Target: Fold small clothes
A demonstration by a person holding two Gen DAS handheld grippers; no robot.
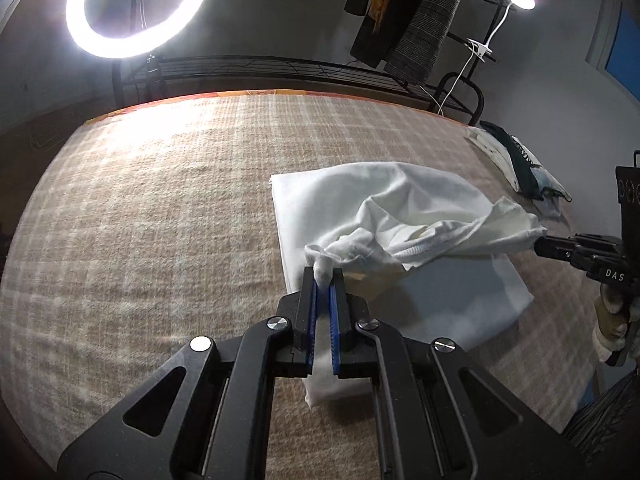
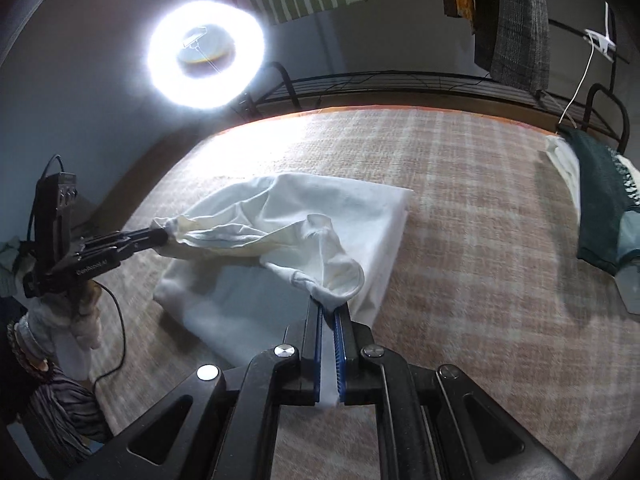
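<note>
Plaid bed cover (image 1: pixel 140 220) is carrying a white garment (image 1: pixel 380 208); both jaws are pinching bunched corners, which risk slipping out ahead.

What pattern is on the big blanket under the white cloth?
Tan-and-cream checked woolly blanket, clearest in the right wrist view.

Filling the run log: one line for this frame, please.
stage: mid-fold | left tool: shut on white garment corner | right tool: shut on other corner | garment: near edge lifted, rest lying on checked blanket
</note>
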